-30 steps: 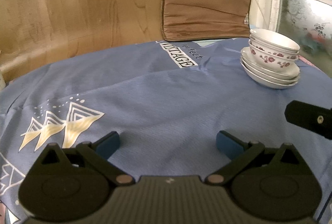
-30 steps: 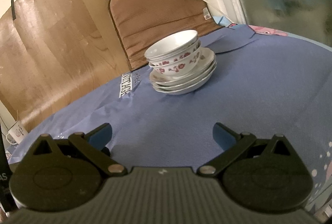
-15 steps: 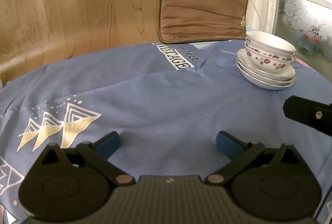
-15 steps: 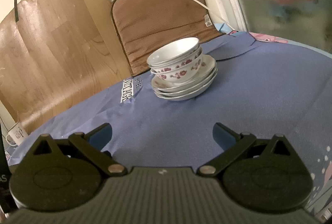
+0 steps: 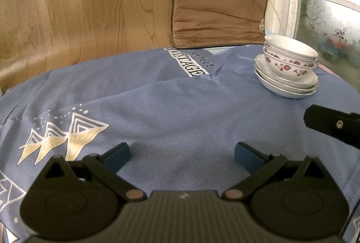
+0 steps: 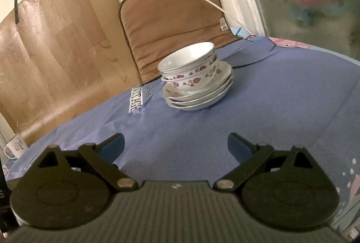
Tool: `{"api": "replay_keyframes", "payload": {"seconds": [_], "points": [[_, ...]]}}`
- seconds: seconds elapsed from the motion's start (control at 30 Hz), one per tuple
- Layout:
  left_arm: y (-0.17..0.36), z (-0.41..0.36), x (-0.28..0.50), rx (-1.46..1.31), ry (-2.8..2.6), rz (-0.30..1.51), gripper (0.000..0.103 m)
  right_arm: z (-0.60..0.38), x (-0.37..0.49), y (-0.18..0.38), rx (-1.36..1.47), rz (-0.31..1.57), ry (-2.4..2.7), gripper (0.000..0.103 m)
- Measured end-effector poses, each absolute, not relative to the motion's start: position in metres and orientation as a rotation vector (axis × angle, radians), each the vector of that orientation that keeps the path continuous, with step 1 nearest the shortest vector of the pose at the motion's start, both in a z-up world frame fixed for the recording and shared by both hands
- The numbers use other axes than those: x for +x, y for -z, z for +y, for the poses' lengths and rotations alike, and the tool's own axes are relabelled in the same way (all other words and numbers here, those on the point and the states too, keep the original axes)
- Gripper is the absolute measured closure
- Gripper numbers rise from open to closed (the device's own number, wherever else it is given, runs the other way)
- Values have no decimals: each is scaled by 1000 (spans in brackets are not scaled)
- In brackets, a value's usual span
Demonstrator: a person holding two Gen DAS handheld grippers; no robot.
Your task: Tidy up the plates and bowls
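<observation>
Both pairs of jaws stand spread wide with nothing between them: the left gripper [image 5: 181, 154] and the right gripper [image 6: 175, 146] each hang over bare blue tablecloth [image 5: 171, 105]. Well ahead of the right gripper, and off to the far right of the left one, nested floral bowls [image 6: 191, 69] sit on a stack of white plates [image 6: 200, 96] (the whole pile leans a little). Behind it a brown cushion [image 6: 173, 27] stands against the wall, beside a wood-grain panel [image 5: 74, 6].
</observation>
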State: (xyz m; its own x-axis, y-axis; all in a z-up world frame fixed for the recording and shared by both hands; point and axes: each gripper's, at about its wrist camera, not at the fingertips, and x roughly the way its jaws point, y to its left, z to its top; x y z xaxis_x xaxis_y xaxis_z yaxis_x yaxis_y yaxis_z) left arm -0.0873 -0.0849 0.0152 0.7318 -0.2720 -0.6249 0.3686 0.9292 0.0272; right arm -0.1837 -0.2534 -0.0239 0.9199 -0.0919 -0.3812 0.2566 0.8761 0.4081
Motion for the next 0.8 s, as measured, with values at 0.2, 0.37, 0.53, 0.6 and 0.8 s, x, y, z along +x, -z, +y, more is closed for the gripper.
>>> {"api": "replay_keyframes", "payload": {"seconds": [0.2, 0.37, 0.53, 0.6, 0.8], "points": [[-16, -86, -88, 153, 354, 660, 0, -253, -184, 24, 469, 361, 187, 5], [-16, -86, -89, 153, 358, 655, 0, -253, -183, 24, 471, 360, 188, 5], [-17, -86, -90, 151, 357, 656, 0, -251, -185, 23, 465, 354, 194, 5], [-17, -86, -89, 150, 352, 658, 0, -250, -186, 22, 458, 347, 197, 5], [-17, -86, -86, 147, 344, 669, 0, -247, -187, 22, 447, 342, 202, 5]]}}
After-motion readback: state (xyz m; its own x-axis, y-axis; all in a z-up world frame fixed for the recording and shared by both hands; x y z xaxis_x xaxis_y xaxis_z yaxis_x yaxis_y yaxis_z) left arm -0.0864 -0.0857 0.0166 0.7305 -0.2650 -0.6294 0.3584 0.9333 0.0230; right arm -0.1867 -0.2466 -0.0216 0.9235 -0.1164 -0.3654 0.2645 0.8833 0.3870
